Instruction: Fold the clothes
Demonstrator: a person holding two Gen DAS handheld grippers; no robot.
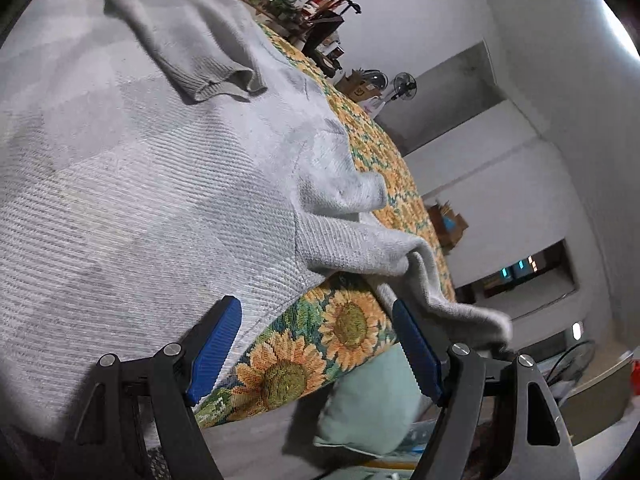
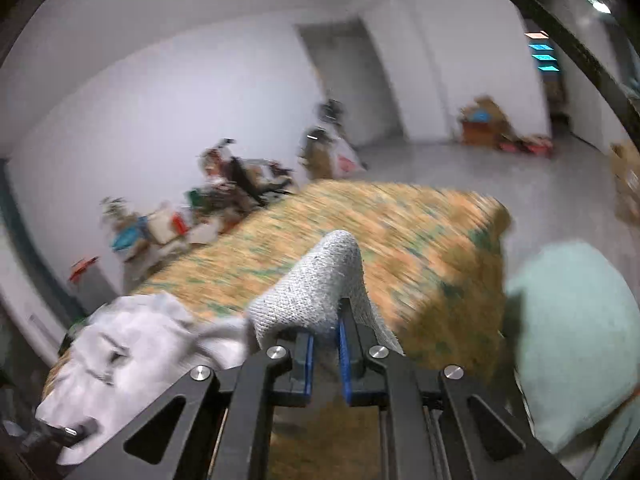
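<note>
Right gripper clamps sweater; left gripper spread, tilted.

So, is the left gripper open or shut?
Open. The left gripper has its blue fingers wide apart, holding nothing, just over the sweater edge.

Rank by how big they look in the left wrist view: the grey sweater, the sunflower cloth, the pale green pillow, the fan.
1. grey sweater
2. sunflower cloth
3. pale green pillow
4. fan

The fan stands far back, so it only looks tiny.
</note>
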